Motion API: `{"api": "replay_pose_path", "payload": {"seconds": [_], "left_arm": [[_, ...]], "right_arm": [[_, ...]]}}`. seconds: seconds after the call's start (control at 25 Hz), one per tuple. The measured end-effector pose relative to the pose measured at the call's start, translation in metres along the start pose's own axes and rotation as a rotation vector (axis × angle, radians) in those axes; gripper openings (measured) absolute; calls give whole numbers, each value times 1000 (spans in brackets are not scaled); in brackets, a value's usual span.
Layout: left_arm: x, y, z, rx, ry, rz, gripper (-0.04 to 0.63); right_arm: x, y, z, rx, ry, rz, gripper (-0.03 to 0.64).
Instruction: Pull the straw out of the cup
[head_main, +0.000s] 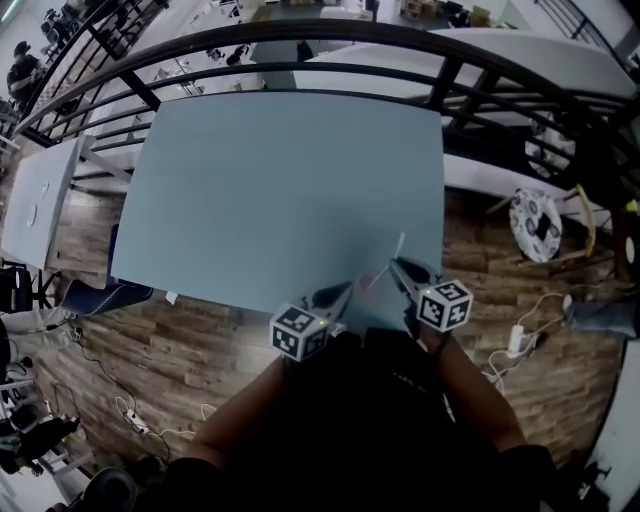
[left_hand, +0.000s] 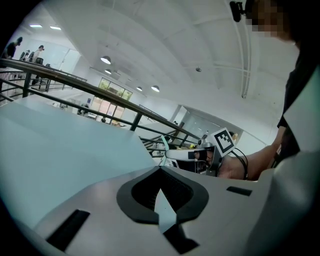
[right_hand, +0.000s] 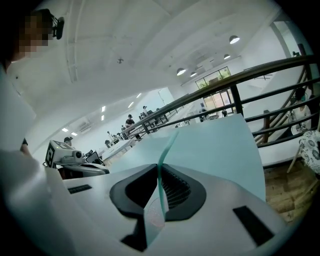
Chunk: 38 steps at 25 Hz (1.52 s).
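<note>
A thin, pale green translucent straw (right_hand: 167, 147) is pinched between the jaws of my right gripper (right_hand: 159, 169) and sticks up past the tips. In the head view the straw (head_main: 399, 246) rises from the right gripper (head_main: 393, 263) over the near right corner of the light blue table (head_main: 280, 180). My left gripper (head_main: 349, 288) hovers just left of it, jaws together, with nothing seen in them. From the left gripper (left_hand: 160, 169) view, the right gripper (left_hand: 172, 154) and the straw (left_hand: 164, 145) lie ahead. No cup is in view.
A black metal railing (head_main: 300, 45) curves round the table's far and right sides. Wooden floor lies below, with a white power strip (head_main: 517, 341) and cables at the right, and a patterned round seat (head_main: 535, 225). Another pale table (head_main: 40, 195) stands at the left.
</note>
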<state>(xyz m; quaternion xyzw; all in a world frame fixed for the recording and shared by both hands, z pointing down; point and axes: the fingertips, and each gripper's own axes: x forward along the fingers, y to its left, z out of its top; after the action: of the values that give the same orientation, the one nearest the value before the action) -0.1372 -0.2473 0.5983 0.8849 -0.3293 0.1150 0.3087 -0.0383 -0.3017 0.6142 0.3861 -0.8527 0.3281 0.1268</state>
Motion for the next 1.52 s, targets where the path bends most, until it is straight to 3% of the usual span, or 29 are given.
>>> {"api": "replay_pose_path", "payload": {"seconds": [0.4, 0.84, 1.52], "left_arm": [[-3, -18, -4, 12, -18, 0, 12], [24, -81, -19, 44, -2, 4, 12], [16, -185, -78, 15, -32, 53, 12]], "right_arm": [[-23, 19, 8, -19, -44, 36, 40], [-93, 29, 15, -25, -122, 106, 40], [-199, 30, -42, -26, -146, 163, 40]]}}
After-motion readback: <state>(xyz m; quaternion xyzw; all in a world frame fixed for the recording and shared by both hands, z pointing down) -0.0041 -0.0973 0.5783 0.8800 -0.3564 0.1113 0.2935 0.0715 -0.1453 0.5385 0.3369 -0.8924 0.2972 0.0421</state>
